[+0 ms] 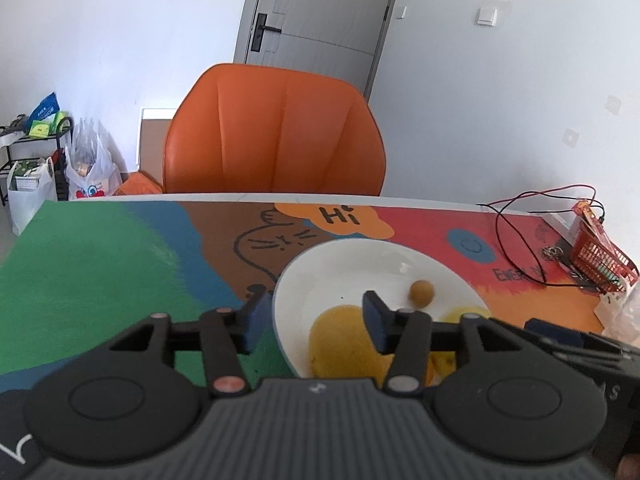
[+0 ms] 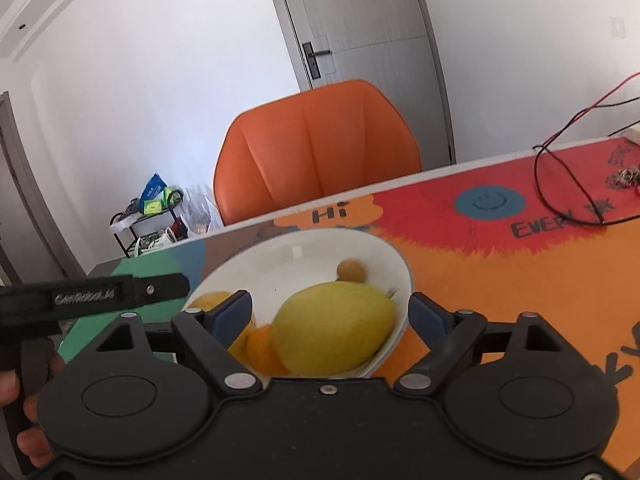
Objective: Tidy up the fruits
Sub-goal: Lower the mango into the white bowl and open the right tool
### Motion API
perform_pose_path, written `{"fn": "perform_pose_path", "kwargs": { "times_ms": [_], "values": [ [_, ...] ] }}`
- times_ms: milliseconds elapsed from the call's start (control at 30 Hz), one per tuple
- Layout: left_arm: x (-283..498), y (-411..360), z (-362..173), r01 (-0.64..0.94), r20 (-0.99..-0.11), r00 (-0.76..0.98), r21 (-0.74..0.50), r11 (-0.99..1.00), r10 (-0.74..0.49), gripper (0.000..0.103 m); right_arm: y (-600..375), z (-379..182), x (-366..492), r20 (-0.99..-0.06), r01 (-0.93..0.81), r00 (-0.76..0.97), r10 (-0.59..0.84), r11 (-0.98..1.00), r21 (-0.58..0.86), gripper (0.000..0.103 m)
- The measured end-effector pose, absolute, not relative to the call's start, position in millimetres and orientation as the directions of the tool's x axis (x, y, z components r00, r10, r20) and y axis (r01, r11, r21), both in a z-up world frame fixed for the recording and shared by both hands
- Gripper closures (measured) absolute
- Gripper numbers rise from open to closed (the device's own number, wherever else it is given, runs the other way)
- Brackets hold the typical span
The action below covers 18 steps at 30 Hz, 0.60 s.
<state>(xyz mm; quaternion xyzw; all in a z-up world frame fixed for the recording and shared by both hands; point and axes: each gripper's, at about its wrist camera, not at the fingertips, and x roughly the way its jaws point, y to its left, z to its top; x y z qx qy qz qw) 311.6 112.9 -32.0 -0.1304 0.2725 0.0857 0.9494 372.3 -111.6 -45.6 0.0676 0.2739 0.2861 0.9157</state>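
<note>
Two grippers stand at the near edge of the table, both over one white bowl, and neither has hold of anything.

Left gripper: in the lower centre of the left wrist view its jaws stand partly apart and straddle the bowl's near left rim, one finger outside the bowl and one over its inside. The pads press on nothing. Below the inner finger lies a yellow-orange fruit; whether it is touched cannot be told.

Right gripper: in the lower centre of the right wrist view the jaws stand wide, a large yellow mango between them, with clear space at each pad. Judgement: the wide opening suits the mango's breadth, either for release or for a grasp not yet made.

Contents of the bowl: the mango near the front, an orange touching it on its left, a small round brown fruit alone toward the far side. The fruit is collected in the bowl, which fits the task.

Beyond, at upper centre, an orange chair stands behind the table.
</note>
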Motion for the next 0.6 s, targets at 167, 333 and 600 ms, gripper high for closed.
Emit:
{"fn": "perform_pose_path", "kwargs": {
  "times_ms": [167,333,600],
  "values": [
    [293.4,105.9,-23.0,-0.211,-0.517,0.853,-0.202,0.956,0.079,0.030,-122.6,-44.5,363.9,-0.460,-0.479,0.687,0.563,0.827,0.296,0.018],
    [278.0,97.7,-20.4,-0.191,-0.515,0.855,-0.192,0.963,0.067,0.018,-132.0,-45.1,352.6,-0.458,-0.474,0.686,0.565,0.825,0.308,0.018],
    [253.8,92.0,-21.5,-0.186,-0.531,0.847,-0.230,0.955,0.037,0.010,-146.1,-49.1,334.0,-0.467,-0.472,0.673,0.573,0.820,0.324,0.018]
  ]
}}
